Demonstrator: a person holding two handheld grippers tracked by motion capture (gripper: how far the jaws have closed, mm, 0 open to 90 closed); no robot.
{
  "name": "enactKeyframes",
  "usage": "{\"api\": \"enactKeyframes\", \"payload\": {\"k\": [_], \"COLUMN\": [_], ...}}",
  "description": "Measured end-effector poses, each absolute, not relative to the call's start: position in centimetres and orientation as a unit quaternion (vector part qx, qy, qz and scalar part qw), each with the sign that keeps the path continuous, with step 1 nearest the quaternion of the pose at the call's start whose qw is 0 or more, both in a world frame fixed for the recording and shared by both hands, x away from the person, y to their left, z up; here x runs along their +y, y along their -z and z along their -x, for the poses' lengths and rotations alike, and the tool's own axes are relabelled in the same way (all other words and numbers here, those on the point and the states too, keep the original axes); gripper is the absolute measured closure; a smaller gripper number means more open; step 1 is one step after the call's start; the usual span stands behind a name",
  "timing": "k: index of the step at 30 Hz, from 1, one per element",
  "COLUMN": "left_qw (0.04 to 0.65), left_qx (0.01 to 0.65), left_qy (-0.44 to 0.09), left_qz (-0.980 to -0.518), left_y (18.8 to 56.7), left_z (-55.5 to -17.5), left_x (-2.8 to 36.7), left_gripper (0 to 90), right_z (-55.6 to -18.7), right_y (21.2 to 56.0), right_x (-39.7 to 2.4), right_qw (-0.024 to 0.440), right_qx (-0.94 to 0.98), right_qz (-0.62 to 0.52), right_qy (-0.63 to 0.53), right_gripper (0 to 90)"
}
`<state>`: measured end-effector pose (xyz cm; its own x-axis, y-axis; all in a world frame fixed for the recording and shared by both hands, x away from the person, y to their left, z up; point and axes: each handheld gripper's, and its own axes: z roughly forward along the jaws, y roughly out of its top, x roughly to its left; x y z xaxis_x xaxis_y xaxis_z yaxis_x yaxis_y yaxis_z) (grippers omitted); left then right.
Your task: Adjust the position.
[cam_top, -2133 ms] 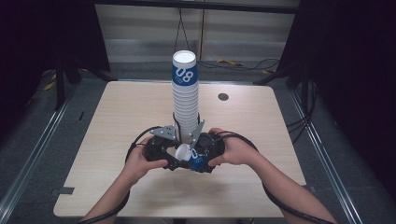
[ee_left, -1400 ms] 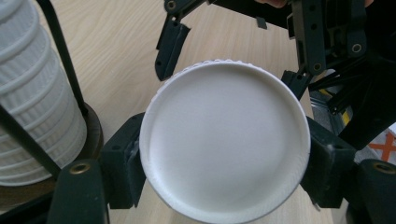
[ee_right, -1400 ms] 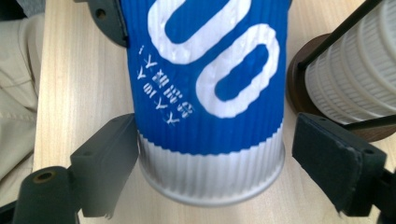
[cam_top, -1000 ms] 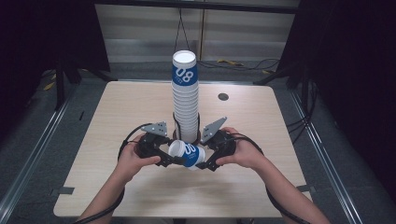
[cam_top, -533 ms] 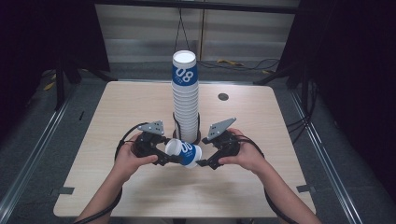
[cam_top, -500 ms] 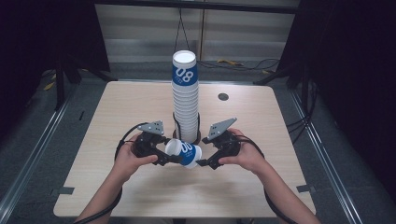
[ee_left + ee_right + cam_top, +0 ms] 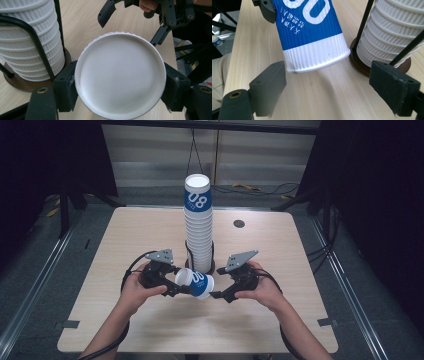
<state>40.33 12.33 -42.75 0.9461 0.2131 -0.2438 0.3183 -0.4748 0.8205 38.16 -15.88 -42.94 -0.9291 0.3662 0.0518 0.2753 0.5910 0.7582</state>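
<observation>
Pale wooden tabletop (image 7: 150,235) carries my tall cup stack (image 7: 198,227) in its wire holder. My left gripper (image 7: 170,282) clamps one blue-and-white cup (image 7: 195,282) sideways above the tabletop; my right gripper (image 7: 220,295) stands wide, just beside it.

Overhead light brightens the pale desk (image 7: 150,235) while its surroundings lie in deep shadow; both gripper views stay sharp, with softened edges.

The cup (image 7: 195,282) was blue with white numerals and a ribbed white band at its rim. The stack of cups (image 7: 198,227) was ribbed white, its top one blue-banded. The table (image 7: 125,240) was pale wood grain.
</observation>
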Motion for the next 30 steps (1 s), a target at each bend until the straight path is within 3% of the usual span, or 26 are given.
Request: {"api": "enactKeyframes", "payload": {"k": [30], "left_qw": [0.502], "left_qx": [0.167], "left_qy": [0.056], "left_qz": [-0.847], "left_y": [42.7], "left_z": [-40.5], "left_x": [12.9], "left_gripper": [27.8], "right_z": [-37.4], "right_y": [44.7], "right_x": [-16.0], "right_qw": [0.058], "right_qx": [0.866], "right_qz": [-0.201], "right_qy": [-0.454], "right_gripper": [13.4]}}
